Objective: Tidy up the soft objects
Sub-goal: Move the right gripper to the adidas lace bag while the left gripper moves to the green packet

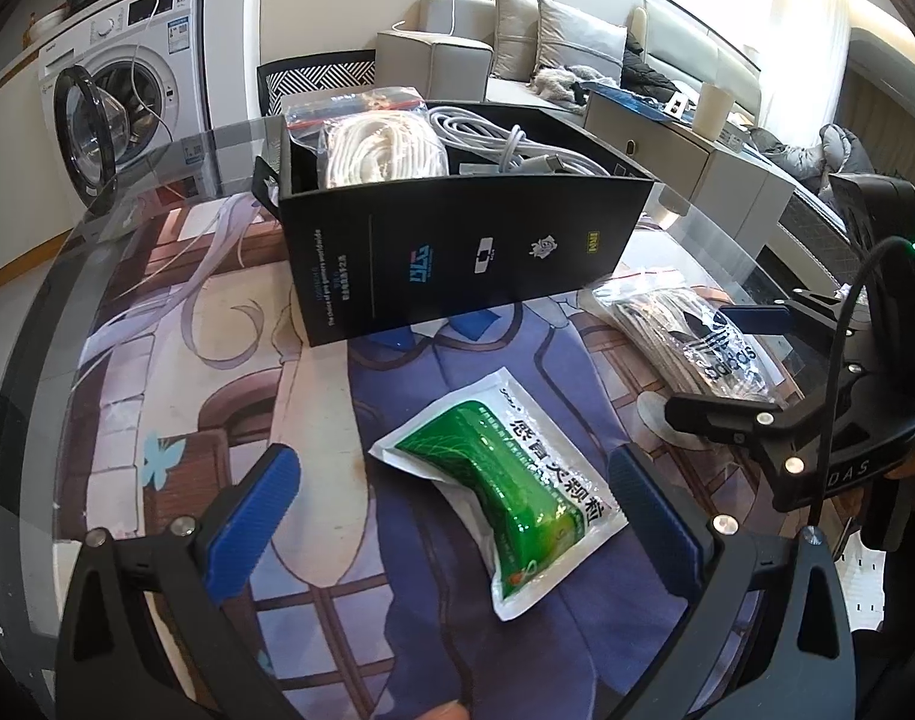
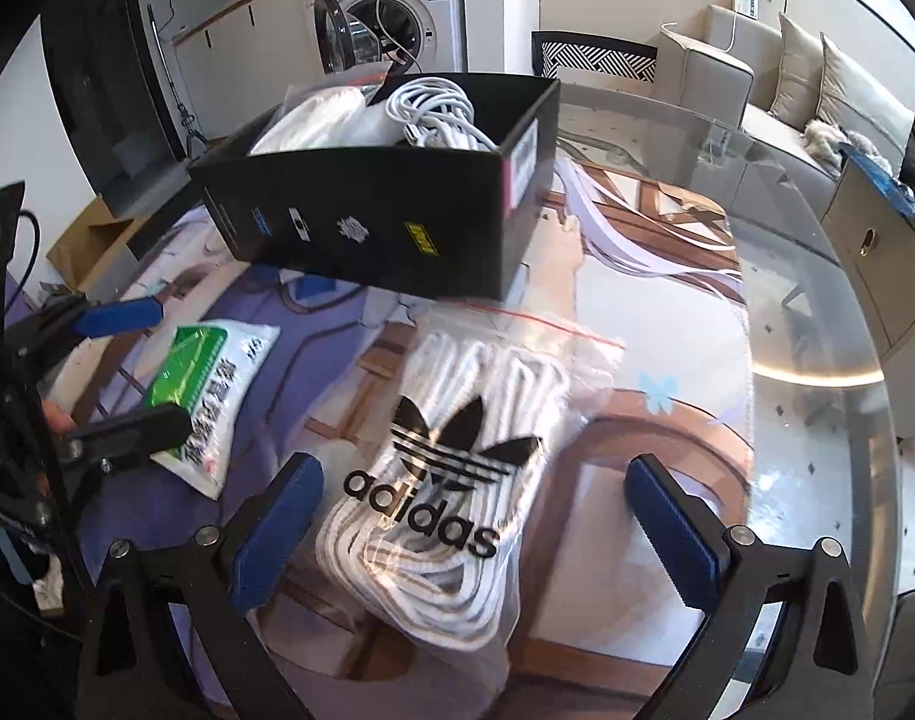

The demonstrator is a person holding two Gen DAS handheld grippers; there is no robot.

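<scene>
On a glass-topped table [image 1: 49,324] laid over an illustrated mat, 2 hand-held grippers hover above the last loose items, each with its jaws spread wide and grasping nothing. The left gripper [image 1: 463,504] frames a green-and-white sachet [image 1: 505,492] lying flat on the mat, the packet sitting between the blue pads without touching either, a stance that suggests a pickup is being lined up. The right gripper [image 2: 481,531] straddles a clear zip bag of white cord [image 2: 457,480] printed with an adidas logo, which lies just beside the sachet and close to the box's front wall. Beyond both, a black cardboard box [image 1: 457,240] stands open-topped at mid-table, apparently the collection point: it already holds a bagged bundle of white rope [image 1: 379,150] and a coil of white cable [image 1: 505,144], side by side. Behind the table stand a washing machine [image 1: 133,78] with its door open and a grey sofa [image 1: 517,48].
</scene>
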